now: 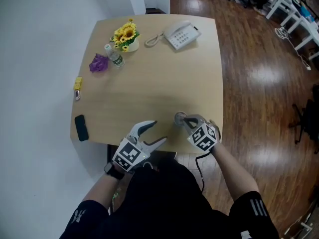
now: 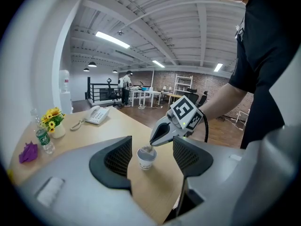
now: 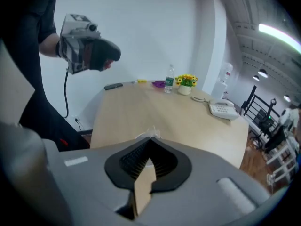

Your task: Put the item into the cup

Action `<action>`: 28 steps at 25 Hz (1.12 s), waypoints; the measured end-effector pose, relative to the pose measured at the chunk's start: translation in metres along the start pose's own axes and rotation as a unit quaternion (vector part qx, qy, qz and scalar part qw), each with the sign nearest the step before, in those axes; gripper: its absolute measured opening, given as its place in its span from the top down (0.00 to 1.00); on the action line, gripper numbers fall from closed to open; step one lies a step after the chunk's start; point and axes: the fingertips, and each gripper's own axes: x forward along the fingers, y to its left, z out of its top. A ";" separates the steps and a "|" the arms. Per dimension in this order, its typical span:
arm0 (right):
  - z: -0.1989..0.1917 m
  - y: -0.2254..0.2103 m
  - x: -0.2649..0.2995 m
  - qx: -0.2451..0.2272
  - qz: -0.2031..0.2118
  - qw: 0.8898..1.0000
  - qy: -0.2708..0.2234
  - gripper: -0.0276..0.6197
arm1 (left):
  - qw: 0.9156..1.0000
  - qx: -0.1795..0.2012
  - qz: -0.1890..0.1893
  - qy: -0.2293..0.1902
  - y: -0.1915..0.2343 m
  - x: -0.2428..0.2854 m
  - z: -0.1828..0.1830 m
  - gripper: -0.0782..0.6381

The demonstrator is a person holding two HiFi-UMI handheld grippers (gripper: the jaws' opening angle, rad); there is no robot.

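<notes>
A small white paper cup (image 1: 177,116) stands near the front right edge of the wooden table (image 1: 149,88). My right gripper (image 1: 182,120) hangs directly over the cup's mouth, shut on a small pale crinkled item (image 2: 148,149) that dips into the cup (image 2: 146,162). In the right gripper view the item's white wisps (image 3: 151,133) poke past the closed jaw tips of my right gripper (image 3: 150,143), with the cup rim (image 3: 139,137) just below. My left gripper (image 1: 159,131) is open and empty, a short way left of the cup and pointing at it (image 2: 151,148).
At the table's far side are a white desk phone (image 1: 182,34), a pot of sunflowers (image 1: 125,36), a water bottle (image 1: 114,56) and a purple crumpled thing (image 1: 98,62). A yellow item (image 1: 78,83) and a black phone (image 1: 81,127) lie by the left edge.
</notes>
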 end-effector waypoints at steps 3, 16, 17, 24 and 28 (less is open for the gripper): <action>-0.010 0.004 0.018 -0.032 -0.008 0.999 0.033 0.94 | 1.000 -0.002 0.004 0.000 0.002 -0.003 -0.002 0.52; -0.018 0.014 0.037 -0.020 0.017 0.998 0.057 0.88 | 1.000 -0.016 0.027 0.001 0.008 -0.016 -0.012 0.52; -0.016 0.013 0.035 -0.018 0.017 0.998 0.053 0.87 | 1.000 -0.016 0.027 0.001 0.008 -0.016 -0.012 0.52; -0.013 0.014 0.029 0.001 0.016 0.999 0.041 0.81 | 1.000 -0.012 0.023 -0.001 0.006 -0.014 -0.009 0.52; -0.013 0.012 0.029 0.016 0.011 0.999 0.033 0.81 | 1.000 -0.009 0.021 -0.001 0.005 -0.013 -0.007 0.52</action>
